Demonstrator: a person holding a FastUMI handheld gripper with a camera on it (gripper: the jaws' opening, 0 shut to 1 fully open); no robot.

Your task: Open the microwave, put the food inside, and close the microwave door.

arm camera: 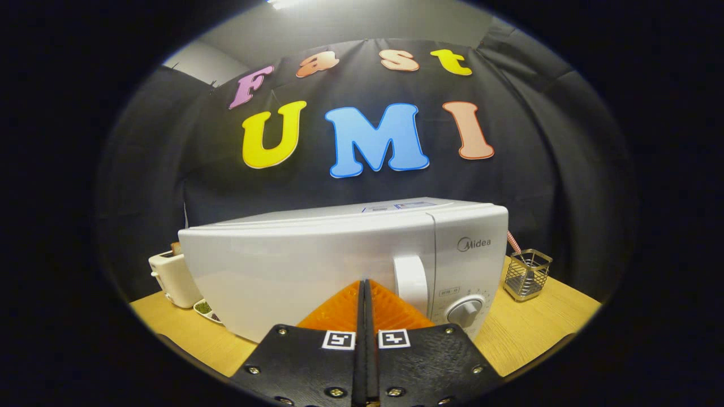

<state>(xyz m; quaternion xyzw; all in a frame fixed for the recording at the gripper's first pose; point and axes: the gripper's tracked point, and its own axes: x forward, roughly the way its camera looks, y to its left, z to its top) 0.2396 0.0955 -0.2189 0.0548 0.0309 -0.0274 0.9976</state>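
Gripper [365,285] fingers pressed together, empty, near microwave [317,265] door; handle [411,281] just right, closed tips could slide off.

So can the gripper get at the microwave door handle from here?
Probably yes: the shut gripper points at the closed microwave, the handle just beside its tips, nothing between. It must open first.

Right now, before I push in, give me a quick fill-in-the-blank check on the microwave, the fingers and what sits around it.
1. The microwave door is ____.
2. The gripper fingers are pressed ____, holding nothing.
3. The door handle lies just ahead of the fingertips, beside the control ____.
4. On one side of the microwave stands a toaster; on the other, a wire ____.

Missing words: closed; together; knob; basket
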